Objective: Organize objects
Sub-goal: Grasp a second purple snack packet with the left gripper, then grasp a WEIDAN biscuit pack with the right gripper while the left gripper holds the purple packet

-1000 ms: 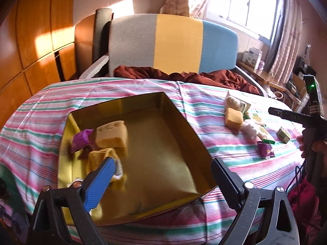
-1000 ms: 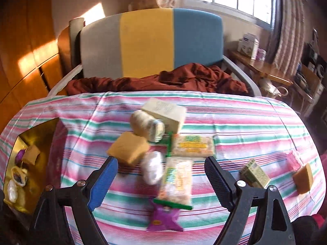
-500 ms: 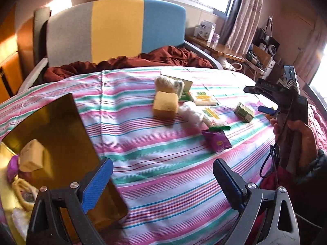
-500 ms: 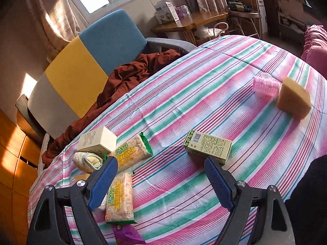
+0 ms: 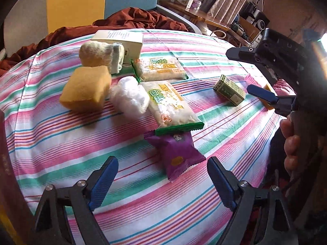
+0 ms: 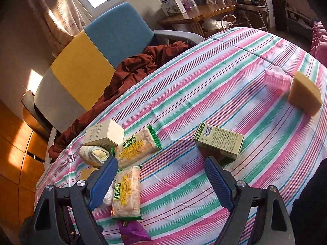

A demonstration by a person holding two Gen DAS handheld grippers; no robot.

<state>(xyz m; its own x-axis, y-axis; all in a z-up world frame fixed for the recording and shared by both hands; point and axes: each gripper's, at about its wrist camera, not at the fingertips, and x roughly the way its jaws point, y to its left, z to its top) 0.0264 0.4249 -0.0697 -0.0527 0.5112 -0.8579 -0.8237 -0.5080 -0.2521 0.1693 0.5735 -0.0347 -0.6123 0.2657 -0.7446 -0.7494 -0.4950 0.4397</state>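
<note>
Nearby, purple packet (image 5: 175, 153) (green-edged cracker pack (image 5: 170, 106) overlapping).

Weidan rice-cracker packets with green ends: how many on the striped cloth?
2. One clear green-ended packet lies in front of the cream cardboard box; the other packet lies between the white plastic wad and the purple foil pouch. None visibly hidden.

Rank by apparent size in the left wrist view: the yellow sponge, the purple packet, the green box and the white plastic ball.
1. Yellow sponge, largest.
2. Purple packet, though it lies nearest the camera, which may flatter it.
3. White plastic ball.
4. Green box, smallest, but it lies farther off.
</note>
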